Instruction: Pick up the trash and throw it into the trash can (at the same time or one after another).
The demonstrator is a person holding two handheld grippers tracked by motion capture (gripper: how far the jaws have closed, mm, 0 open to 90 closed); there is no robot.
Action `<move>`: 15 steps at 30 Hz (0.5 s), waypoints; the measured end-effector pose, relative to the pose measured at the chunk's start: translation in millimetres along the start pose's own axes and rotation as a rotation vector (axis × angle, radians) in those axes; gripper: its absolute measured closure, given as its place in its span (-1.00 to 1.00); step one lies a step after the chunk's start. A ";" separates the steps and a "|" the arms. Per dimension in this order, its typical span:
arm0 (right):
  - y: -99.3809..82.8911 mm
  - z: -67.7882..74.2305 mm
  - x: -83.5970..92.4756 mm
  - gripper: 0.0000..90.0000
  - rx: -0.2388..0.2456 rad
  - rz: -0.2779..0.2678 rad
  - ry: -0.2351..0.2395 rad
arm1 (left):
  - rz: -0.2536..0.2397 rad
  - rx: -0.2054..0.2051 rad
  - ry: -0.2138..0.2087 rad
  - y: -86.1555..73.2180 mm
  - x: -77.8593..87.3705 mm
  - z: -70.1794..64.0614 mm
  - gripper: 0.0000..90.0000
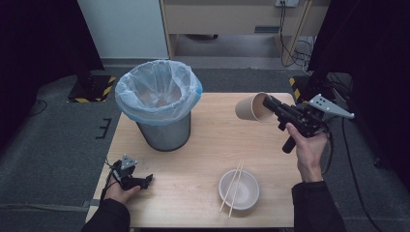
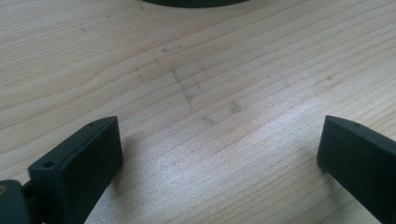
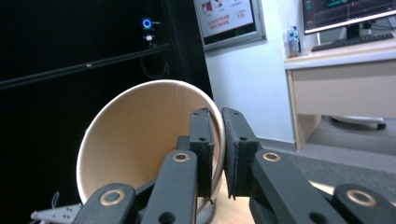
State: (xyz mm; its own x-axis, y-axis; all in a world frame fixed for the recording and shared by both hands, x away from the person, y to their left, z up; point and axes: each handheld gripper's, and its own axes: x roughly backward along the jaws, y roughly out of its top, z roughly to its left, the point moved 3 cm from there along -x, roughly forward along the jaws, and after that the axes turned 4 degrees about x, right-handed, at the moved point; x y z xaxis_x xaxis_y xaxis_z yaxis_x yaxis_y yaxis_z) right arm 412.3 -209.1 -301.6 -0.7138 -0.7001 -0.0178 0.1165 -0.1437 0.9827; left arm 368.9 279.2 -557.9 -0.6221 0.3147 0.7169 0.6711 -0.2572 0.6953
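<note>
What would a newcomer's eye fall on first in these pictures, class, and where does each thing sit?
First, the paper cup held in the air over the table's far right, the right tool pinching its rim. Next, the metal bin with its pale blue liner, standing far left on the wooden table. Then the white bowl near the front edge, chopsticks laid across it.

paper cup [image 1: 251, 107]: tan, empty, tipped sideways, lifted above surface [image 1: 208, 159], rim pinched by right tool [image 1: 269, 101] | lined bin [image 1: 159, 104]: upright, back left | bowl [image 1: 239, 189] with chopsticks [image 1: 232, 185]: front
</note>
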 end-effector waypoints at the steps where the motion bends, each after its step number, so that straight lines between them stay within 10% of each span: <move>1: 2.4 1.4 -2.2 0.86 0.002 -0.005 0.000 | 0.000 0.000 0.000 0.0 0.0 0.0 -1.00; 15: 33.6 26.8 -48.9 0.86 0.016 -0.051 0.048 | 0.000 0.000 0.000 0.0 0.0 0.0 -1.00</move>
State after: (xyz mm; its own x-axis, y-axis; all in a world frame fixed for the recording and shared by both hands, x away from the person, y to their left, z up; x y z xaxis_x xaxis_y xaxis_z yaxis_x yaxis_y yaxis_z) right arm 432.6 -161.0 -262.8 -0.6844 -0.7251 -0.0762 0.0698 -0.1691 0.9831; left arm 368.9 279.2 -557.9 -0.6221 0.3148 0.7168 0.6712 -0.2569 0.6953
